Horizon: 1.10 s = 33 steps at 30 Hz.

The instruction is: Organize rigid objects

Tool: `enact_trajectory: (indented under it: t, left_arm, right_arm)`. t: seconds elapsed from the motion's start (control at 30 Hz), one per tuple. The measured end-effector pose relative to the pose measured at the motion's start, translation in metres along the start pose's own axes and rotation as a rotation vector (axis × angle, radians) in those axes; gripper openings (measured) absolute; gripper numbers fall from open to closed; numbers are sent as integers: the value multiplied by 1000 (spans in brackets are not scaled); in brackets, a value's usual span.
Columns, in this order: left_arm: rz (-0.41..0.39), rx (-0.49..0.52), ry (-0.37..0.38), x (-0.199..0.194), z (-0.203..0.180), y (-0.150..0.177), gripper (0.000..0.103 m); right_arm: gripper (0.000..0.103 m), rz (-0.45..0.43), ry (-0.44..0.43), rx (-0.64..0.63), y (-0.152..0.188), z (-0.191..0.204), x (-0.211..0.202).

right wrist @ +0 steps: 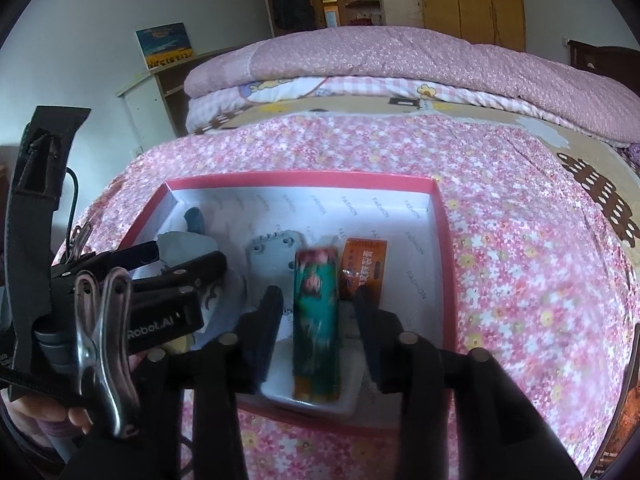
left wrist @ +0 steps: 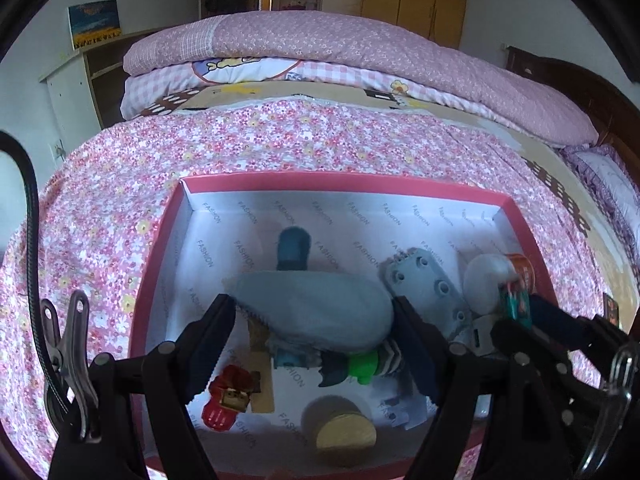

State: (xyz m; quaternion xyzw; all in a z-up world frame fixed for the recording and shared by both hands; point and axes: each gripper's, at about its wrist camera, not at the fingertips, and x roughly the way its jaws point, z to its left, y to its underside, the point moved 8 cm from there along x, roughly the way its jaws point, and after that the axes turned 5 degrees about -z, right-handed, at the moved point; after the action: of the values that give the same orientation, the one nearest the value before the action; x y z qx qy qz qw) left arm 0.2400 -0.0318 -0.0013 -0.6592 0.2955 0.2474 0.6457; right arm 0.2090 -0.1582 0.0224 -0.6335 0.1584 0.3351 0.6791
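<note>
Nearly done: your box [left wrist: 160, 264] on the bed [left wrist: 120, 200] already holds most things.
Your left claw [left wrist: 316, 320] clasps the grey-blue piece [left wrist: 312, 312]; your right claw [right wrist: 318, 304] stands released around the green can [right wrist: 316, 320].

A bed [left wrist: 280, 148] with a pink floral sheet carries everything. On it sits an open red box [left wrist: 340, 181]. A folded pink quilt [left wrist: 360, 48] lies behind.

From my remote seat, the red box [left wrist: 160, 248] is crowded along its near half: a grey-blue oval piece [left wrist: 316, 312], a grey perforated plate [left wrist: 424, 280] and a green can [right wrist: 316, 320] block entry, while the far strip of lining lies open.
</note>
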Motion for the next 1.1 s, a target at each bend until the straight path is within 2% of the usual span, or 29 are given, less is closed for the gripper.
enact_trajectory:
  t: [0.37, 0.63, 0.77, 1.1]
  left_arm:
    - [-34, 19, 9, -24, -2, 6, 82]
    - [-38, 18, 2, -38, -3, 10, 82]
    - [-38, 9, -26, -50, -1, 21, 82]
    - [-7, -29, -8, -78, 2, 54, 82]
  right_arm:
    - [50, -37, -16, -17, 1, 8, -26]
    - [51, -37, -24, -9, 10, 11, -42]
    - [51, -23, -29, 5, 18, 12, -48]
    - [51, 18, -20, 36, 49, 14, -67]
